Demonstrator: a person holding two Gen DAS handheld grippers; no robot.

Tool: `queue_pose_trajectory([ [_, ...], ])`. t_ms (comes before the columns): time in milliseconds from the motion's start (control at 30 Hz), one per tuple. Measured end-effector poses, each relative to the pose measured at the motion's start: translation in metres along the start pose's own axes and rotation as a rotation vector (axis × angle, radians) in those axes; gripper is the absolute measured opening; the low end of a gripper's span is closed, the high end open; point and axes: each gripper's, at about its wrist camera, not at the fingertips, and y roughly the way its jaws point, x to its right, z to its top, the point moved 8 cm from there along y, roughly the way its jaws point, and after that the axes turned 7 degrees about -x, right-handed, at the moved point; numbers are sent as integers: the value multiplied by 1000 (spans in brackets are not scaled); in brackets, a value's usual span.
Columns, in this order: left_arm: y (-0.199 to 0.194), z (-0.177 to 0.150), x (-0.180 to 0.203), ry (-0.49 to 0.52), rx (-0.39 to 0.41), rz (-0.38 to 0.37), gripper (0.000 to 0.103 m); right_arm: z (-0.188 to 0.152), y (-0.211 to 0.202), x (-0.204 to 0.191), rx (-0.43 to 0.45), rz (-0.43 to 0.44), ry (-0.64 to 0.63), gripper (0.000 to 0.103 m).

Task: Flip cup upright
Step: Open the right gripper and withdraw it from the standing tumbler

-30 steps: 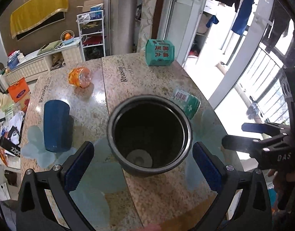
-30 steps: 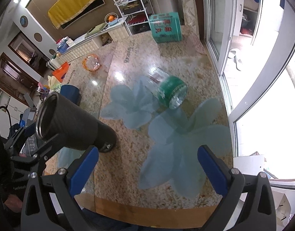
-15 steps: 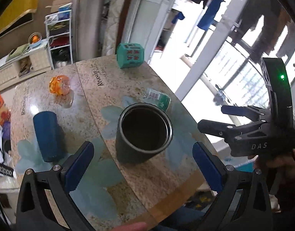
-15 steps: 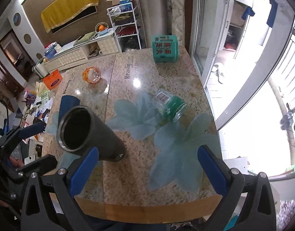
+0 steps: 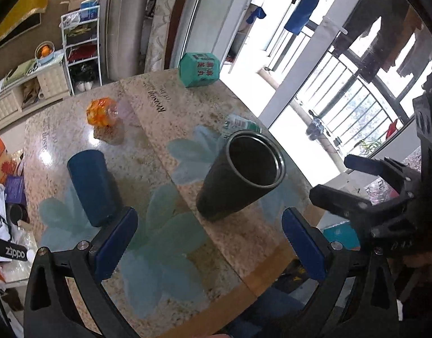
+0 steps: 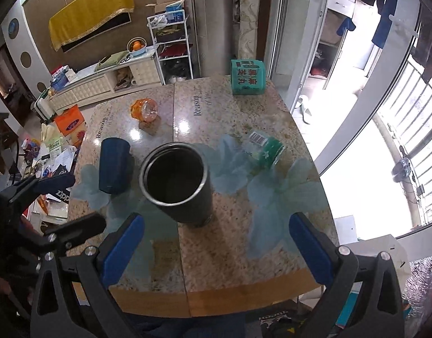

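The dark cup [image 6: 178, 181] now stands on its bottom near the middle of the counter [image 6: 244, 267], with its open mouth facing up. A second ago the left tongs [image 5: 210, 242] were right around the cup. Now they have pulled back and up, and the cup is out in front of them, not touching them. Their blue pads [image 5: 116, 242] are wide apart and hold nothing. The right tongs [image 6: 213, 248] have moved back too. They are also wide apart and empty, with the cup in front of them.

Nothing holds the cup, and it stands by itself. So the job looks done: the cup is upright.

A blue cup [image 6: 113, 166] stands just beside the dark cup. A green bottle [image 6: 265, 150] lies on its side a bit farther away. An orange bottle [image 6: 144, 109] and a green box [image 6: 247, 77] sit at the far end of the counter.
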Motion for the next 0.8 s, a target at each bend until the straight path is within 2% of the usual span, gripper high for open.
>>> queue_pose_trajectory([
  [300, -4, -3, -15, -23, 1, 2, 103, -1, 0, -8, 17, -33, -8, 103],
  [633, 8, -10, -11, -19, -35, 21, 103, -2, -2, -8, 23, -18, -18, 103],
  [800, 2, -8, -8, -17, -11, 29, 103, -3, -4, -9, 27, -7, -19, 103],
])
